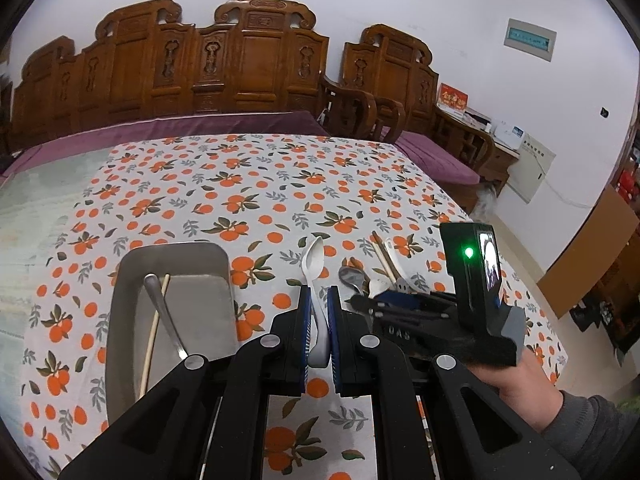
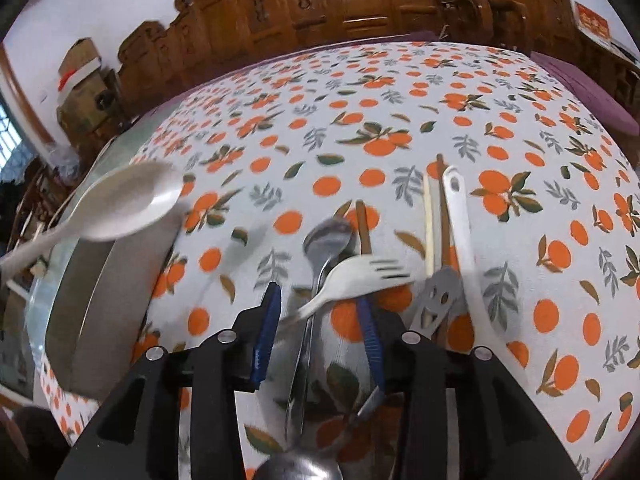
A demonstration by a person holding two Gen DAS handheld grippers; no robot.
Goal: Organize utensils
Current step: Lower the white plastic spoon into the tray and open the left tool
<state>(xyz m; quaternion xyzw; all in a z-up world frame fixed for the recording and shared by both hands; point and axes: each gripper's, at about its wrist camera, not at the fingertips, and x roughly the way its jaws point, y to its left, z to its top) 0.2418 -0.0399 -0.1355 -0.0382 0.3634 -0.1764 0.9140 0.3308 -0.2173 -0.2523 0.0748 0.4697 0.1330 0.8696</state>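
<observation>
My left gripper (image 1: 319,300) is shut on a white plastic spoon (image 1: 316,264), which it holds above the cloth with the bowl pointing away; the same spoon (image 2: 128,204) hangs over the tray's edge in the right wrist view. A metal tray (image 1: 128,320) at the left holds a metal spoon (image 1: 160,304) and one chopstick (image 1: 154,332). My right gripper (image 2: 320,308) stands open over a pile of utensils. A metal spoon (image 2: 326,240) and a white fork (image 2: 360,276) lie between its pads, untouched.
Chopsticks (image 2: 430,224), a white handled utensil (image 2: 460,216) and a slotted metal piece (image 2: 436,300) lie right of the pile. The table's orange-print cloth (image 1: 260,184) stretches back to carved wooden chairs (image 1: 248,64). A person's hand (image 1: 520,384) holds the right gripper.
</observation>
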